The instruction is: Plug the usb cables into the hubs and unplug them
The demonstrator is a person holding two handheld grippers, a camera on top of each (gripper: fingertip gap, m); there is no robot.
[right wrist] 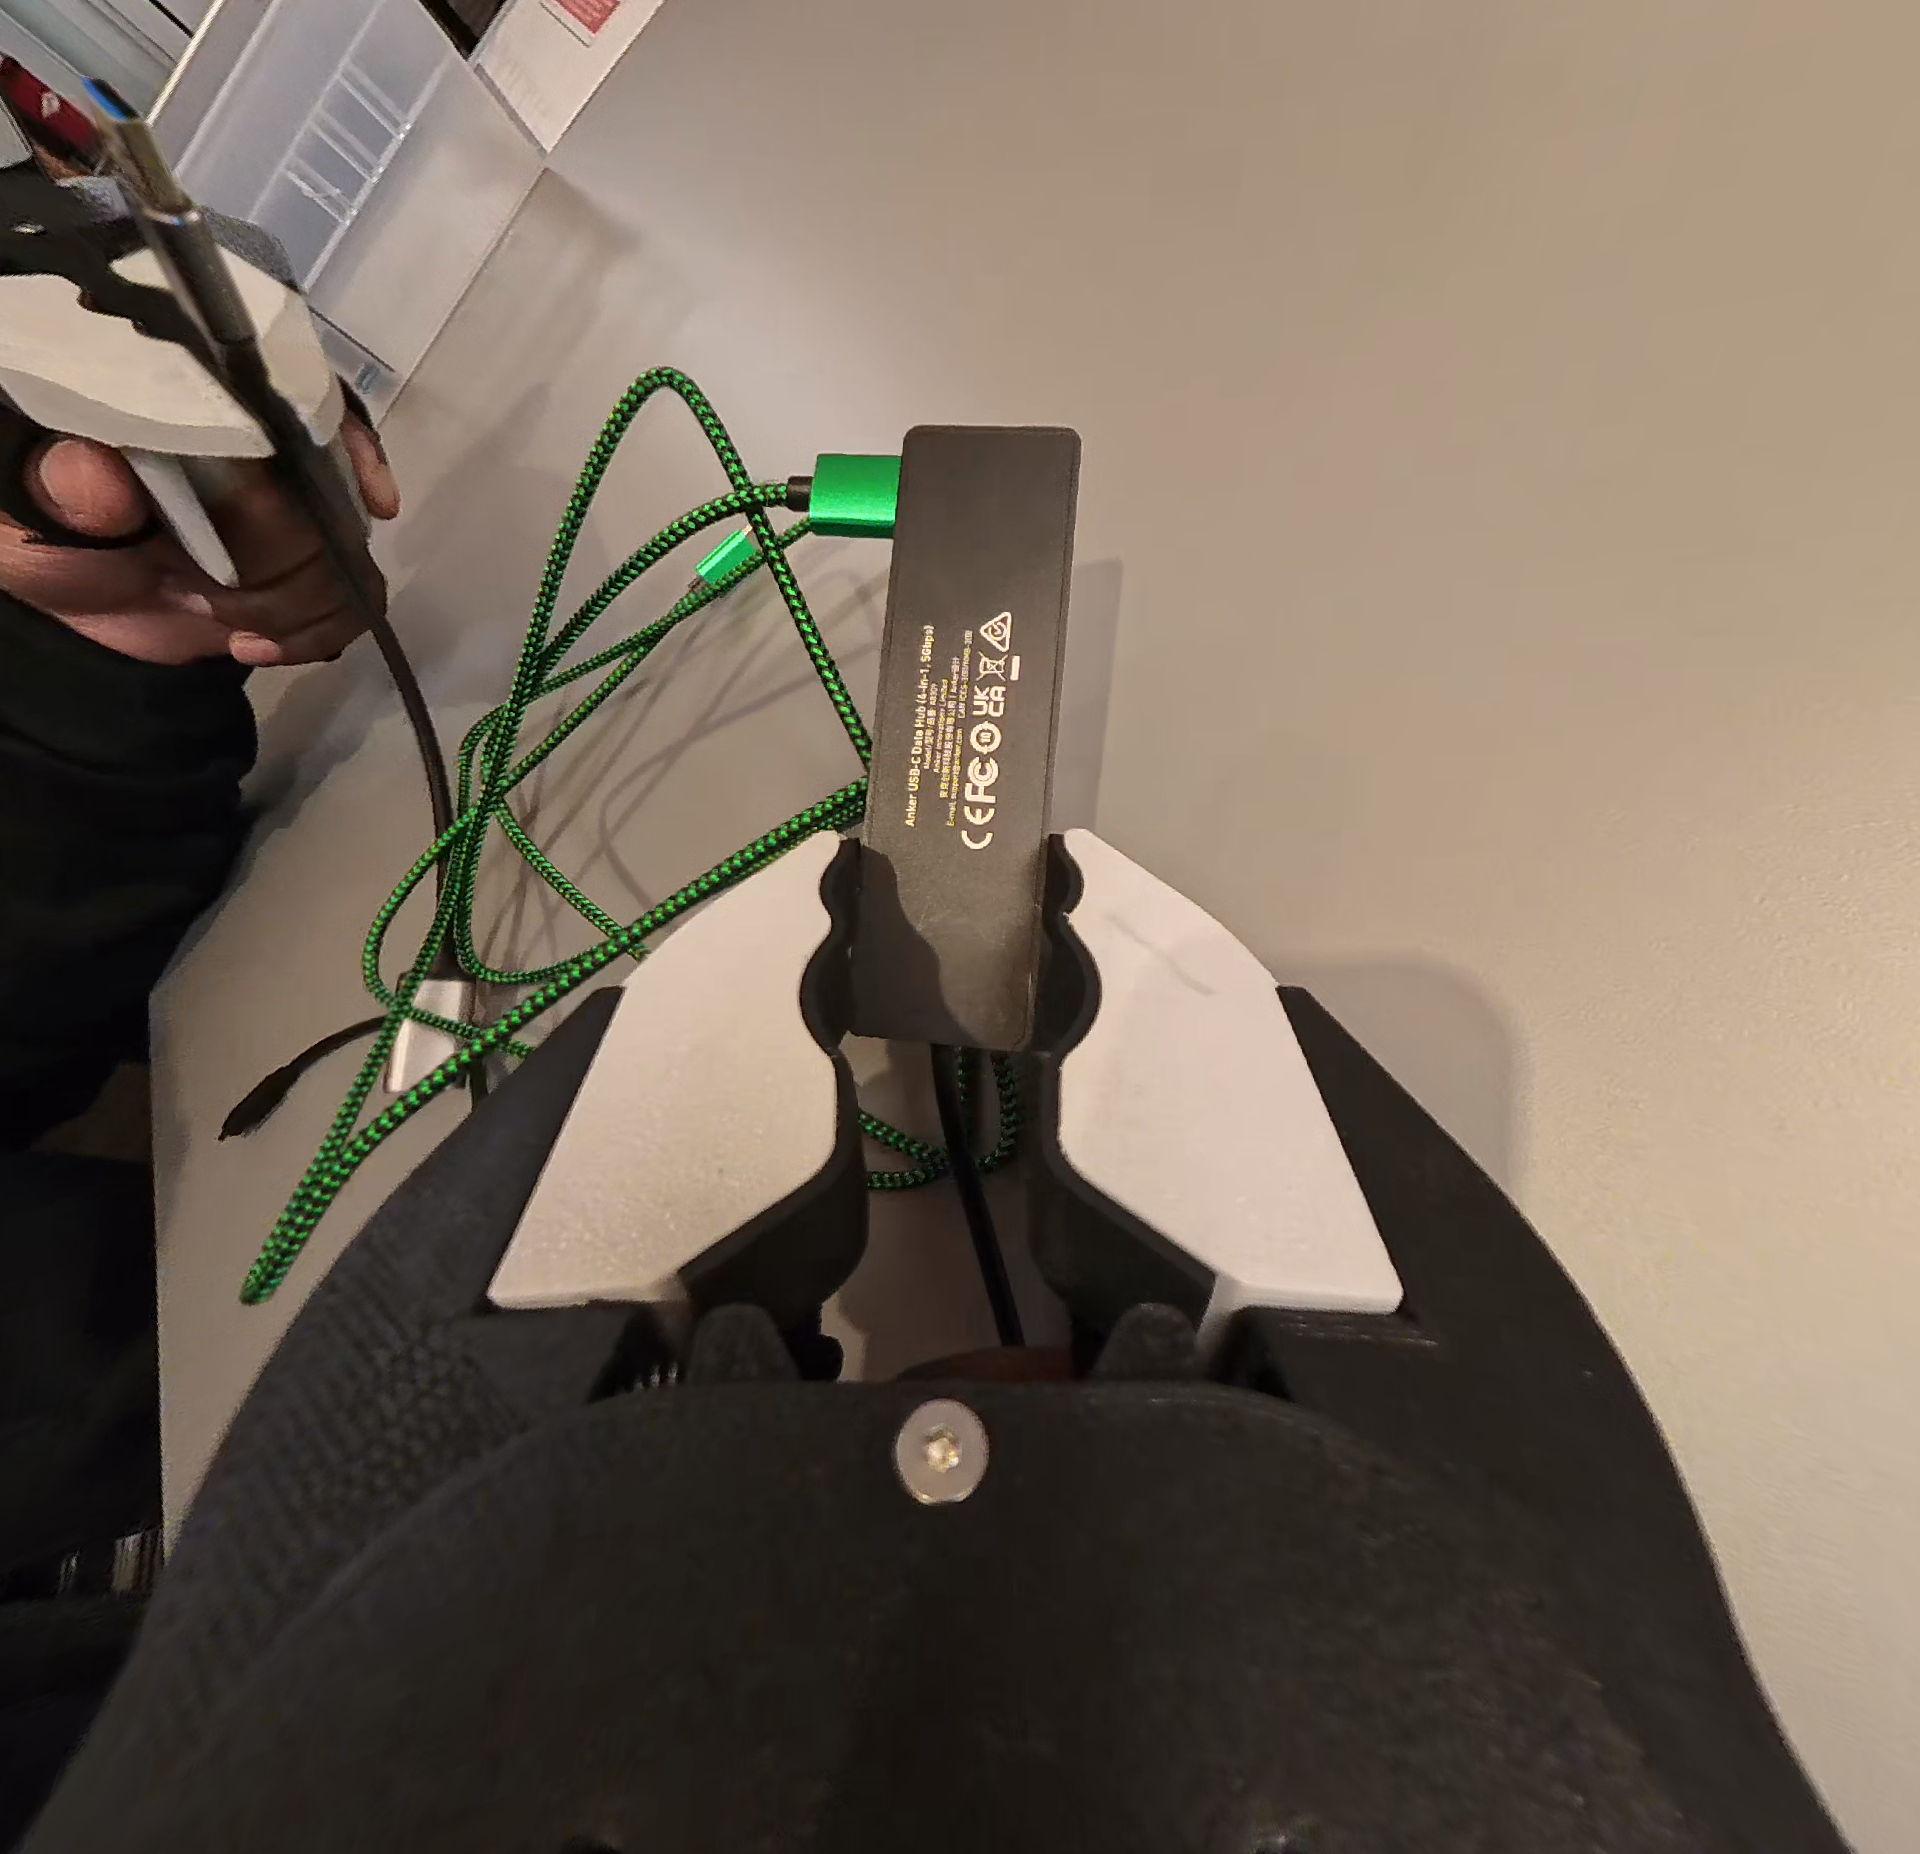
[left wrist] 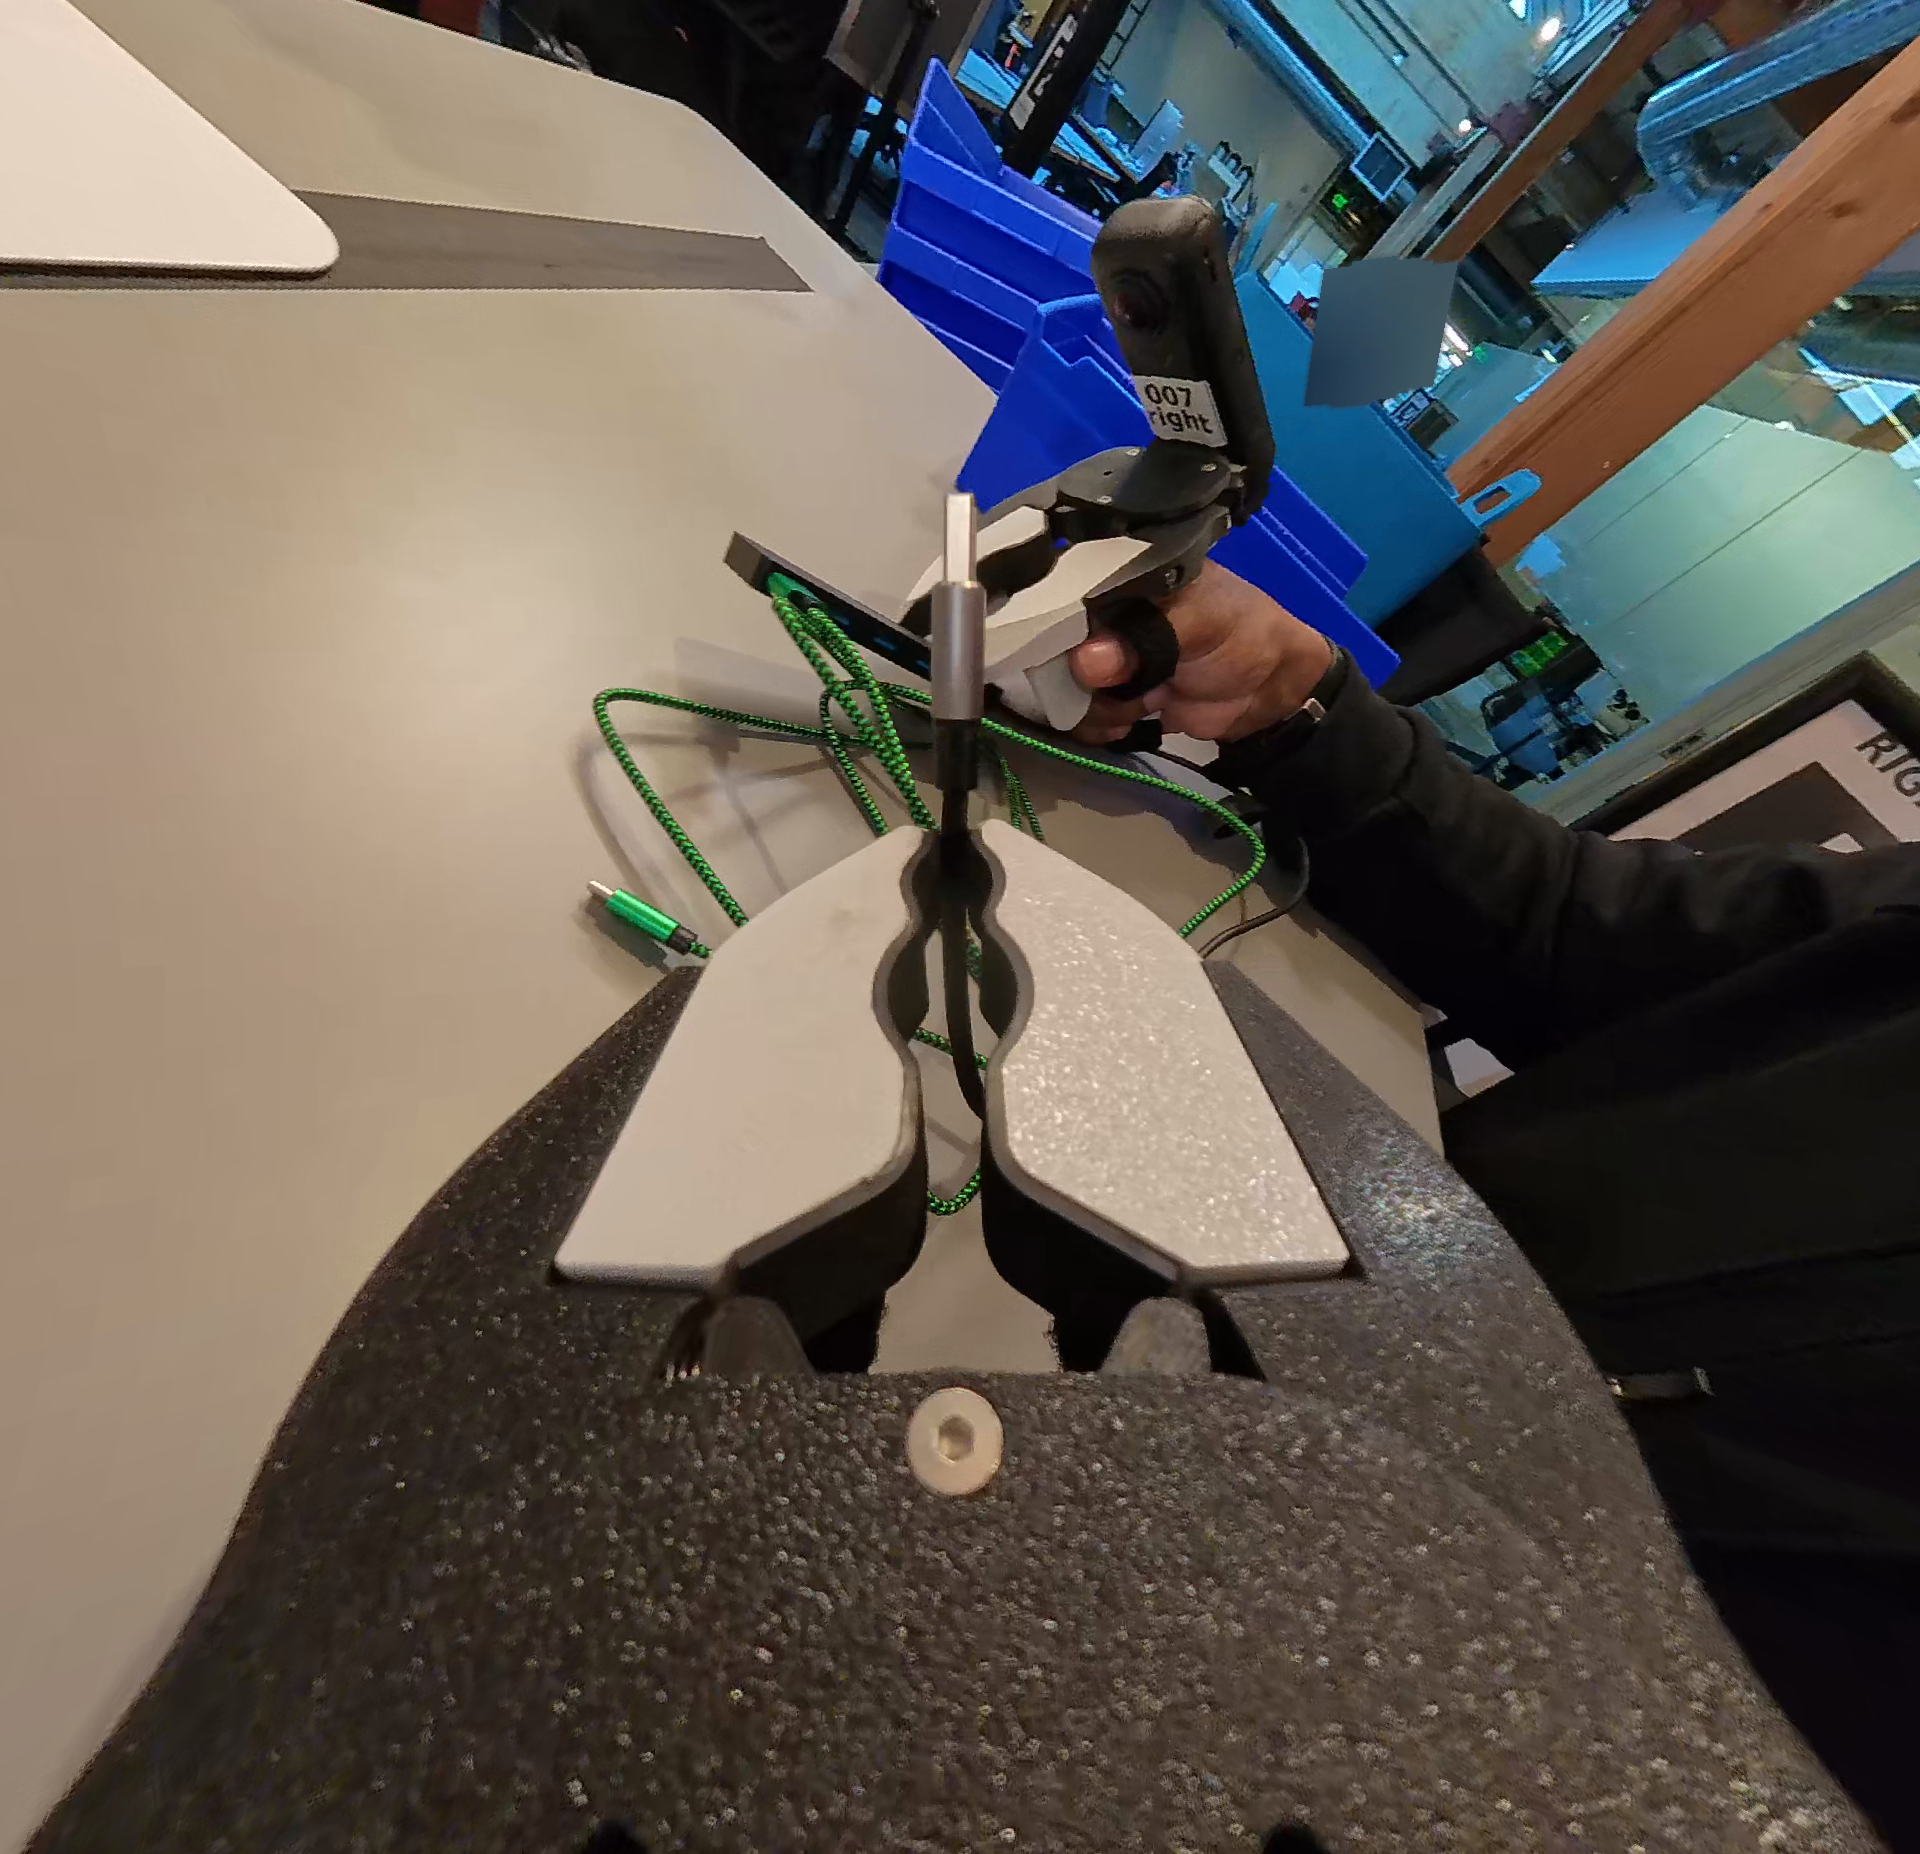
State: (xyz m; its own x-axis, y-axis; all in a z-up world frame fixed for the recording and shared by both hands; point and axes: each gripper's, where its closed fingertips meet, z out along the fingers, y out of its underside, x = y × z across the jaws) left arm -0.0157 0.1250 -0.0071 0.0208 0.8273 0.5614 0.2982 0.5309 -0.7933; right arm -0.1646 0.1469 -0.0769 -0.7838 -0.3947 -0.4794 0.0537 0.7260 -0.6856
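Pinching the limp black cable (left wrist: pixel 958 973) just behind its stiff grey plug (left wrist: pixel 957 651) with the left gripper (left wrist: pixel 954 848), lifted near the light rigid hub (right wrist: pixel 971 724) clamped in the right gripper (right wrist: pixel 951 869).

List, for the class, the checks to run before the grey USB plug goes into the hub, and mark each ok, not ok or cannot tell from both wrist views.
1. Left gripper shut on the black cable just below the grey USB plug: ok.
2. Plug's metal tip bare and pointing away from the fingers: ok.
3. Right gripper clamping the black USB hub, lifted off the table: ok.
4. One port already taken by the green USB plug: ok.
5. A free port facing the grey plug: cannot tell.
6. Green braided cables clear of the path: cannot tell.
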